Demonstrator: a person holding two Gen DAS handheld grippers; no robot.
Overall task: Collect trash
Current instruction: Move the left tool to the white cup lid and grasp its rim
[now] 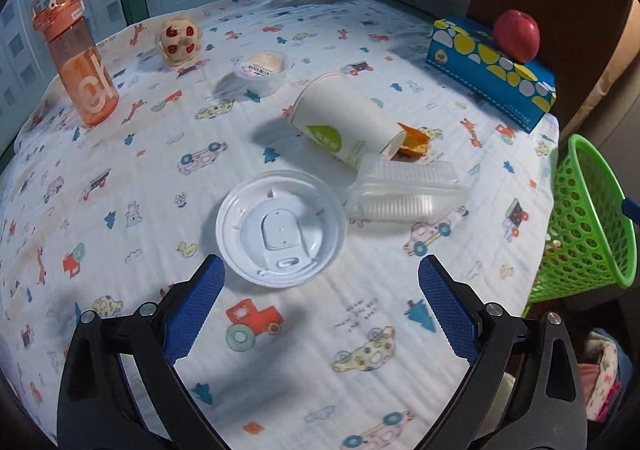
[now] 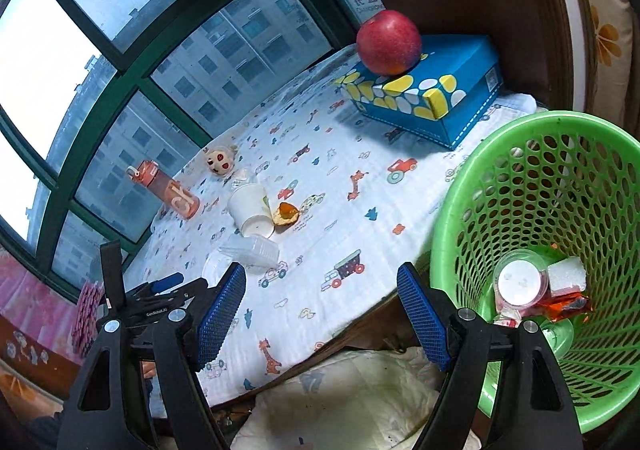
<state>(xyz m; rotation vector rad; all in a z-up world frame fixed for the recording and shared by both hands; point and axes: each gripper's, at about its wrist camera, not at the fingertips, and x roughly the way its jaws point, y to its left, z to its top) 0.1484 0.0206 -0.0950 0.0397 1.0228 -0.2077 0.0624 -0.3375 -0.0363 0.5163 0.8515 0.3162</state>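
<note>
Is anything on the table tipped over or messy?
Yes. The white paper cup lies on its side instead of standing, its lid off and flat beside it. A piece of orange peel sits at the cup's base, and an empty clear plastic box lies next to them. The apple is perched oddly on the tissue box.
</note>
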